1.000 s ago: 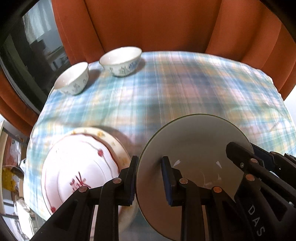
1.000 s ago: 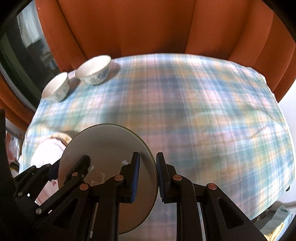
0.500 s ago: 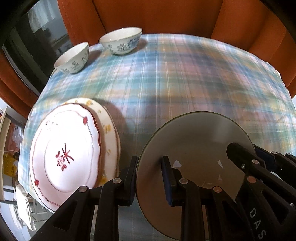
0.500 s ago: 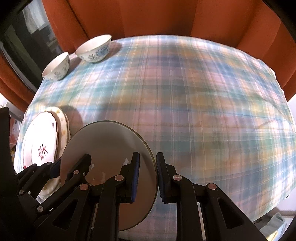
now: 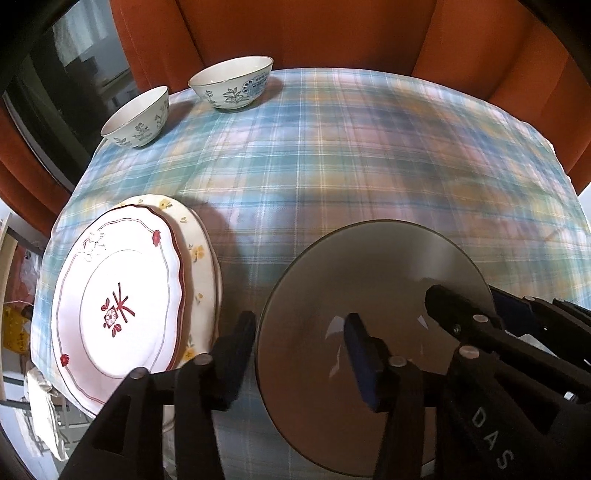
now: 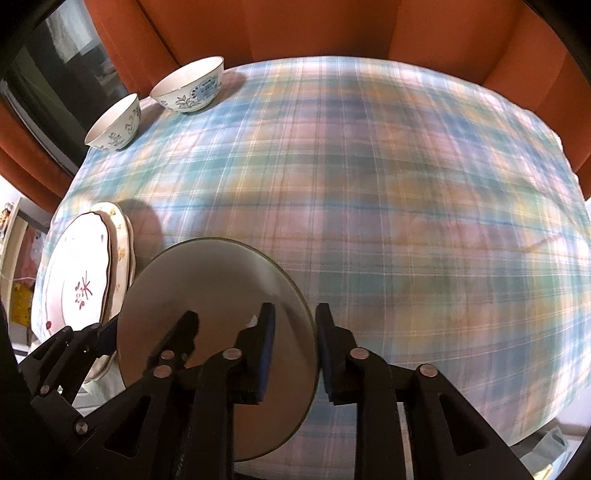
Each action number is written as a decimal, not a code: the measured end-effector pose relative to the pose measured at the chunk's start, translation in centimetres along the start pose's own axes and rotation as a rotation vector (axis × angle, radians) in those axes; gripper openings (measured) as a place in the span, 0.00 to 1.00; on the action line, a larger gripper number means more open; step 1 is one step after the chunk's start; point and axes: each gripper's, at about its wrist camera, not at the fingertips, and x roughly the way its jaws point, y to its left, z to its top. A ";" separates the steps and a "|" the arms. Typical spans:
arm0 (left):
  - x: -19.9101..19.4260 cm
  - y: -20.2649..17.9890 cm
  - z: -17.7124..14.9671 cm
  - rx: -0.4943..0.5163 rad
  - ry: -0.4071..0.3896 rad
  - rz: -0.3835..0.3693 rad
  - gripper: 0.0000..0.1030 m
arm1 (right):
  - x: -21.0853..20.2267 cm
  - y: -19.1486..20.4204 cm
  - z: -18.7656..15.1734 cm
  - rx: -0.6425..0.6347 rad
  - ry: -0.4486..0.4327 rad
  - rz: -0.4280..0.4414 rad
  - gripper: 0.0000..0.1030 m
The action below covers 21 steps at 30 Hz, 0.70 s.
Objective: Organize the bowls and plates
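Note:
Both grippers hold one grey plate [image 5: 373, 288] above the table's near edge. My left gripper [image 5: 301, 350] is shut on its left rim and my right gripper [image 6: 295, 343] on its right rim. The plate also shows in the right wrist view [image 6: 207, 280]. A white plate with red flowers [image 5: 114, 302] lies on a cream plate with yellow flowers [image 5: 197, 251] at the near left; the stack also shows in the right wrist view [image 6: 79, 280]. Two white bowls with blue flowers [image 5: 232, 83] [image 5: 136, 118] stand at the far left corner.
The table has a blue plaid cloth [image 6: 369, 184]. Orange curtains [image 5: 314, 29] hang behind it and a dark window [image 5: 66, 81] is at the left. A white cloth [image 5: 40, 406] hangs below the table's left edge.
Both grippers and the grey plate have risen and drawn back a little toward the near edge. The plate stack at the left has come fully into view.

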 end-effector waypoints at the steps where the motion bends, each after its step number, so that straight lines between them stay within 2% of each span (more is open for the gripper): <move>1: 0.0 0.0 0.0 0.001 0.001 0.000 0.54 | 0.0 -0.1 0.0 0.001 0.001 0.003 0.31; 3: -0.2 0.1 0.0 -0.003 0.002 0.000 0.62 | -0.1 -0.1 0.0 -0.004 0.006 0.009 0.43; 5: -0.5 0.3 0.1 -0.011 -0.009 -0.016 0.65 | -0.2 0.0 -0.1 -0.006 0.000 0.001 0.66; 12: -2.2 1.9 1.0 -0.019 -0.056 -0.064 0.72 | -2.2 0.8 0.4 -0.010 -0.071 -0.033 0.69; 21: -3.7 6.4 2.3 0.024 -0.106 -0.107 0.76 | -4.5 4.6 1.3 0.027 -0.154 -0.117 0.73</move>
